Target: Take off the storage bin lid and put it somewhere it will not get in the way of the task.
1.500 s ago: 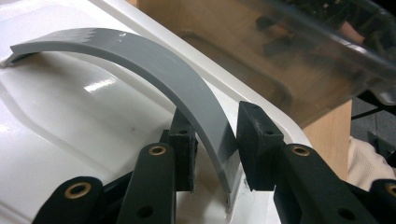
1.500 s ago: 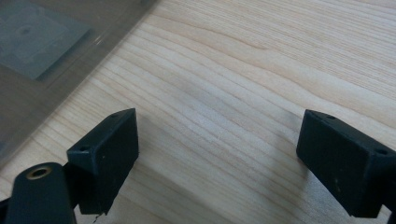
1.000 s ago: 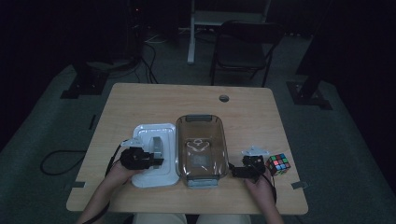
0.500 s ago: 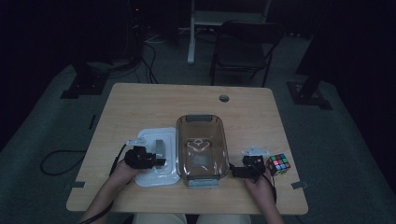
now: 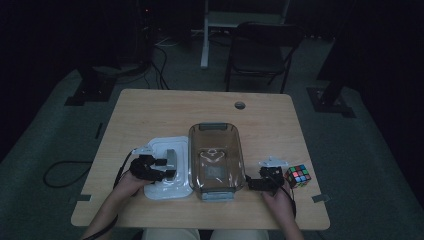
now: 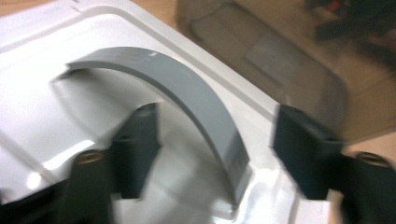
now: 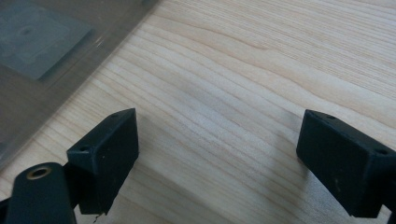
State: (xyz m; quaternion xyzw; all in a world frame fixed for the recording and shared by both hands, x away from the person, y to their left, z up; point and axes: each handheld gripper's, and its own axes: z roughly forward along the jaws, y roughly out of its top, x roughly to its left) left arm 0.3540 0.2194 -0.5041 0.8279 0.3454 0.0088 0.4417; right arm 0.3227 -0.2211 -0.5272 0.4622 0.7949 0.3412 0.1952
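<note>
The white lid lay flat near the tabletop's front-left edge, beside the clear bin — light, stiff, slick plastic, best taken by its grey arched handle. The left gripper had advanced since the earlier frame, jaws spread astride that handle — the right gripper stayed open over bare tabletop.

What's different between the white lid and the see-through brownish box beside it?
The white lid is opaque and lies low on the table; the brownish box is see-through and stands taller, with open walls. The lid carries an arched grey handle, which the left gripper straddles with open jaws; the box has no gripper around it. Both are rounded rectangles lying side by side.
</note>
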